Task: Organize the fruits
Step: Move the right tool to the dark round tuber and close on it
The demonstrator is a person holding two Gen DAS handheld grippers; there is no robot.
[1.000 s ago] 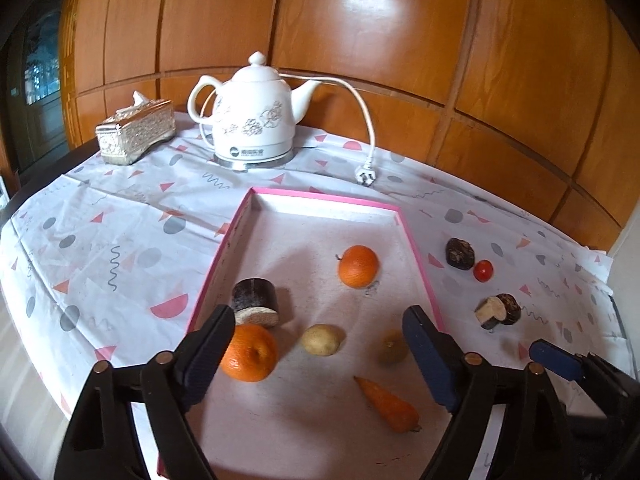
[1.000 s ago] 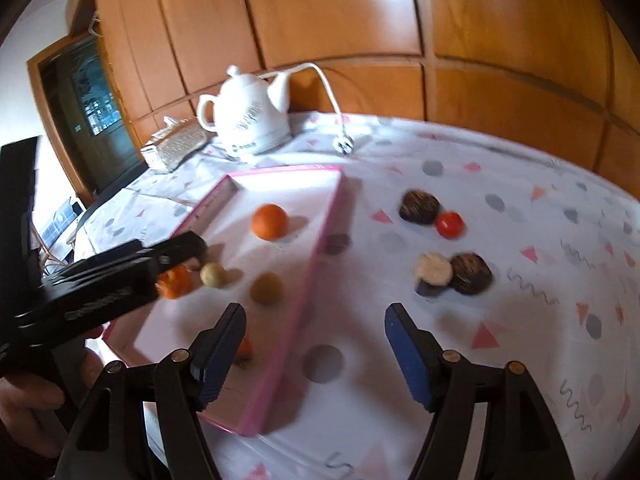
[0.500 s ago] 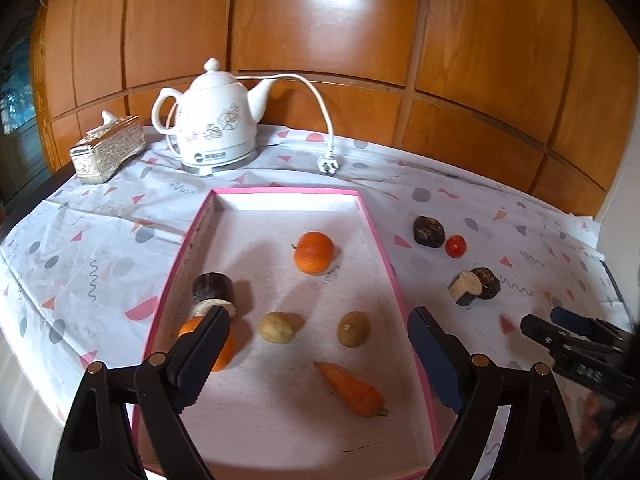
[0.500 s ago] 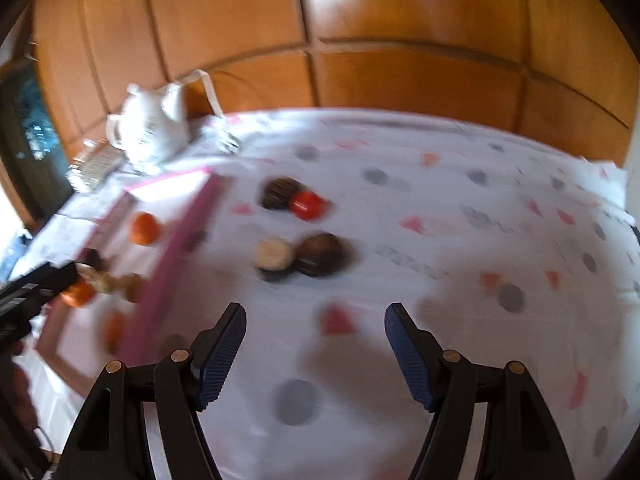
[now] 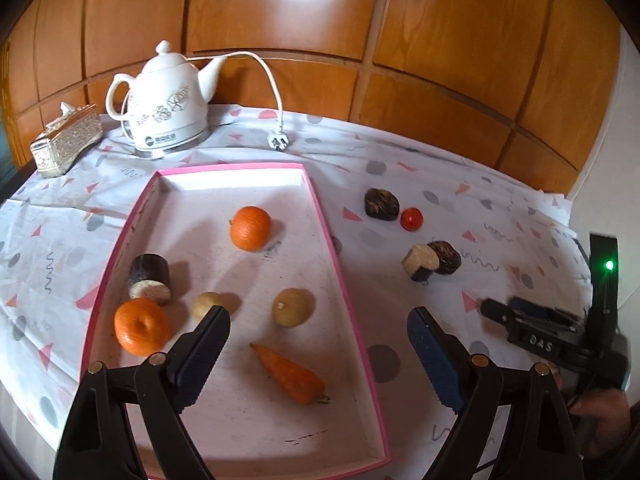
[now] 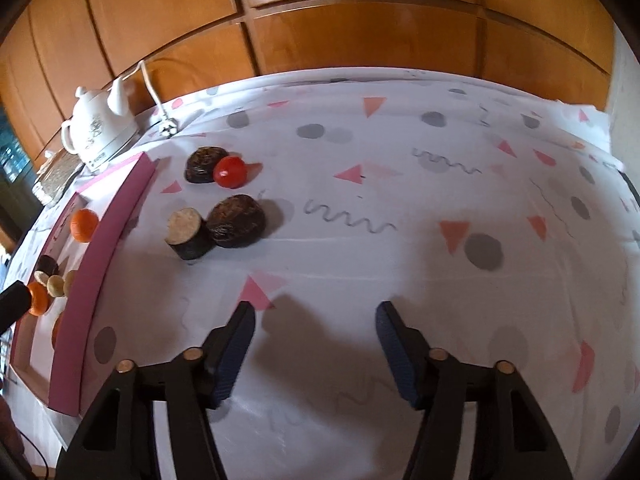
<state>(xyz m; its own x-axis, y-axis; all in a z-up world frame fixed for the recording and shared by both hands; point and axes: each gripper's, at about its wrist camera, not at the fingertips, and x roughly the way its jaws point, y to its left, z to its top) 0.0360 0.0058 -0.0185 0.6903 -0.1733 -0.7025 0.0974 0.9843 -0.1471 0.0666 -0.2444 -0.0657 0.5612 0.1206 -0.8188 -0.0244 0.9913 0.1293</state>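
Pink-rimmed tray (image 5: 120, 248) on the patterned tablecloth (image 5: 60, 216), holding: one orange (image 5: 251, 228) near the middle; a second orange (image 5: 142, 326) at the near left; a dark cut cylinder piece (image 5: 149, 279) touching that second orange; a small potato (image 5: 206, 305); a rounder tan fruit (image 5: 292, 307); a carrot (image 5: 289, 375) lying nearest me.

Still on the cloth, right of the tray: a dark brown lump (image 6: 203, 165) touching a red tomato (image 6: 229, 172); nearer, a dark cut piece with pale face (image 6: 189, 233) against another dark round piece (image 6: 237, 221).

My left gripper (image 5: 316, 354) hangs over the tray's near end, jaws wide apart, nothing between them.

My right gripper (image 6: 314, 346) points at bare cloth; its jaws have just been closing, still apart, nothing between them.

At the back: white kettle (image 5: 166, 112) with loose plug (image 5: 279, 142); ornate tissue box (image 5: 66, 140).
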